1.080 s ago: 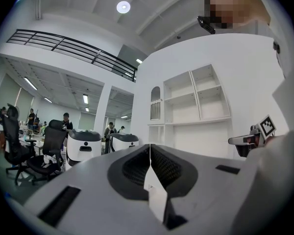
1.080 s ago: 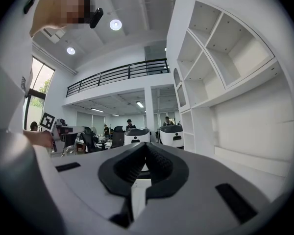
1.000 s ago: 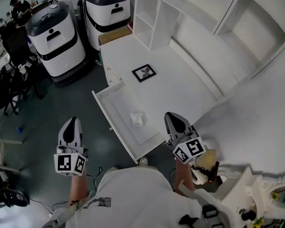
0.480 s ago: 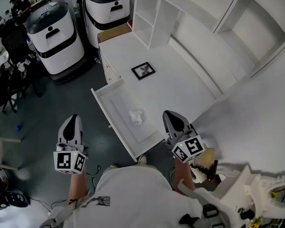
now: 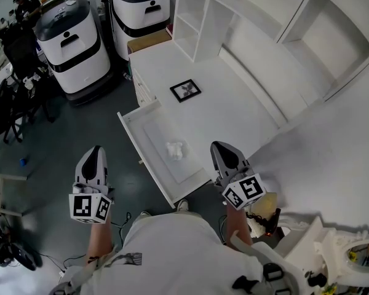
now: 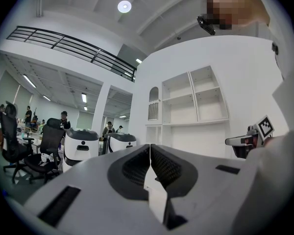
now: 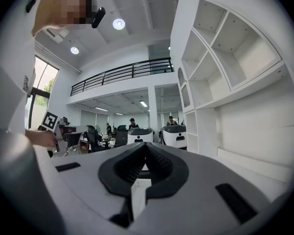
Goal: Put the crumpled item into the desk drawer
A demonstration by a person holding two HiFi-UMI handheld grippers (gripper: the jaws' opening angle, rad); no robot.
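Note:
A crumpled white item (image 5: 175, 150) lies inside the pulled-out white desk drawer (image 5: 135, 143), near its middle. My left gripper (image 5: 96, 157) hangs over the dark floor to the left of the drawer, shut and empty; its jaws meet in the left gripper view (image 6: 150, 156). My right gripper (image 5: 224, 153) is held at the drawer's right front corner, beside the desk edge, also shut with nothing in it (image 7: 146, 153). Neither gripper touches the item.
A small framed picture (image 5: 186, 91) lies on the white desk top (image 5: 234, 112). White shelving (image 5: 200, 17) stands at the desk's back. Two white-and-black machines (image 5: 74, 45) stand on the floor beyond the desk. Office chairs and people are at far left.
The scene has shifted slightly in the head view; both grippers stay shut and nearly in place. The crumpled item remains in the drawer.

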